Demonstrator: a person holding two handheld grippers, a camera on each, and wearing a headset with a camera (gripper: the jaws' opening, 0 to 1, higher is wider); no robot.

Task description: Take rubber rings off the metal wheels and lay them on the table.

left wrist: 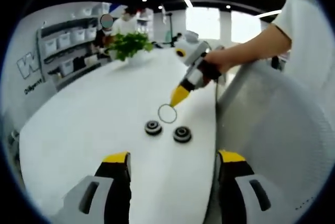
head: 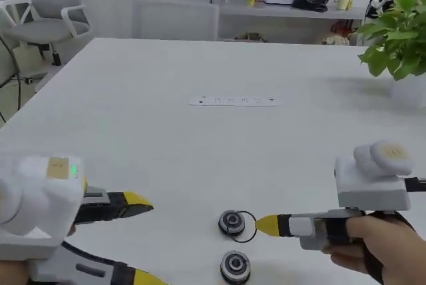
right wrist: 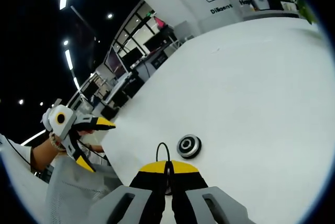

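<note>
I had the right gripper (right wrist: 167, 168) closed, its yellow tips pressed together on a thin black rubber ring (right wrist: 163, 154). In the right gripper view the ring stood up as a narrow loop straight out of the tips. In the left gripper view it hung as an open circle off the gripper's point, clear of both wheels and on their far side. I could not tell whether its lower edge touched the surface (head: 200, 152).

In the head view the first wheel (head: 231, 222) sat just beside the right gripper's tip, with the ring's loop overlapping it from that angle. The second wheel (head: 235, 266) lay close by, nearer to me, apart from the first. Both lay flat, and each showed a dark outer band around a metal hub. I could not make out whether that band was rubber.

The left gripper (left wrist: 172, 157) was at the near left of the surface with its jaws spread wide and nothing between them. It pointed towards the wheels but stood well apart from them.

Further out, a pale socket strip (head: 231, 100) sat in the middle of the surface. A leafy green plant (head: 398, 35) stood at the far right edge.
</note>
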